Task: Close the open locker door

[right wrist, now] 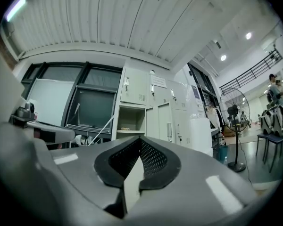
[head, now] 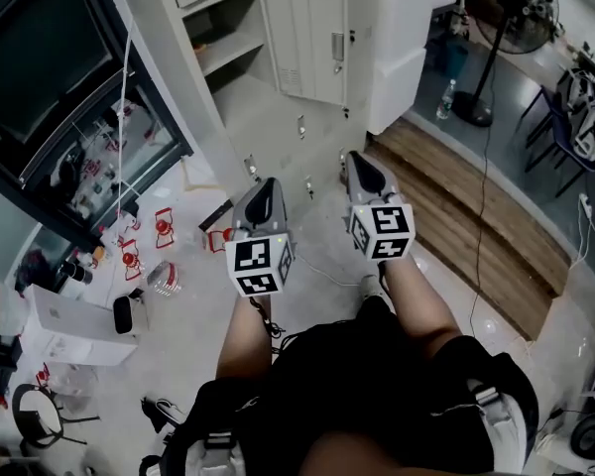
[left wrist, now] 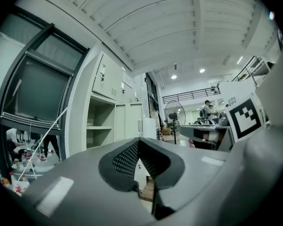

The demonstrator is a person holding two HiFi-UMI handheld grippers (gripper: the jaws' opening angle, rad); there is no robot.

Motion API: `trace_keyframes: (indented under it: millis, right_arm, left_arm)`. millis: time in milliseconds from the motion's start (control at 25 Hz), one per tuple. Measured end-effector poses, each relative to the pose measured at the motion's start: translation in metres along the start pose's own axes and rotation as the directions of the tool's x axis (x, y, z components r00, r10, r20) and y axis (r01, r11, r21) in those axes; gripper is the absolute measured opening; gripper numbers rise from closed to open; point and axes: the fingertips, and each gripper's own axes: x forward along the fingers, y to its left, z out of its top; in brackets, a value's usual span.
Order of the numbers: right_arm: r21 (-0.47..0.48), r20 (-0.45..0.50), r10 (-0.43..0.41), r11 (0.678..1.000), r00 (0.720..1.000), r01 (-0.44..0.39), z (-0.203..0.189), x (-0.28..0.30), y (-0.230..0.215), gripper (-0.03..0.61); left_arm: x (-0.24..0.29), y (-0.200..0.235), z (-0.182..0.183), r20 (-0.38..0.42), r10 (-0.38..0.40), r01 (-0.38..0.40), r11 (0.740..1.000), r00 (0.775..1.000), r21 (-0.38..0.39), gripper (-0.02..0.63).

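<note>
A bank of pale grey lockers (head: 278,137) stands ahead of me. One compartment (head: 223,38) is open, with a shelf inside; it also shows in the left gripper view (left wrist: 100,126) and the right gripper view (right wrist: 131,121). Its door (head: 307,43), with a handle and vents, stands just right of the opening. Both grippers are held level, side by side, some way short of the lockers. My left gripper (head: 268,188) is shut with nothing in it, jaws meeting at the tip (left wrist: 139,147). My right gripper (head: 362,162) is likewise shut and empty (right wrist: 140,147).
A dark glass-fronted frame (head: 79,117) stands left of the lockers. Red items (head: 164,226) and a white box (head: 69,330) lie on the floor at left. A white cabinet (head: 402,58), a wooden step (head: 476,216), a pedestal fan (head: 516,18) and chairs (head: 575,117) are at right.
</note>
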Motion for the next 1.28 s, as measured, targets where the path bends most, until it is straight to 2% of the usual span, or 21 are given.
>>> trace_keyframes:
  millis: [360, 720, 960, 1280]
  right_arm:
    - [0.012, -0.028, 0.054, 0.998, 0.998, -0.054, -0.013, 0.103, -0.084, 0.009]
    - [0.03, -0.033, 0.152, 0.988, 0.988, -0.151, -0.013, 0.188, -0.169, 0.009]
    - [0.047, -0.001, 0.226, 0.973, 0.974, -0.226, -0.006, 0.228, -0.204, 0.009]
    - [0.065, 0.082, 0.342, 0.935, 0.936, -0.348, 0.012, 0.266, -0.214, 0.02]
  left_arm:
    - [0.129, 0.0, -0.01, -0.034, 0.052, -0.052, 0.999, 0.998, -0.006, 0.0]
    - [0.25, -0.01, -0.009, -0.06, 0.132, -0.133, 0.991, 0.989, -0.013, 0.0]
    - [0.294, -0.017, -0.006, -0.069, 0.194, -0.194, 0.981, 0.979, 0.009, 0.0]
    - [0.316, -0.005, 0.003, -0.059, 0.246, -0.243, 0.969, 0.968, 0.054, 0.0]
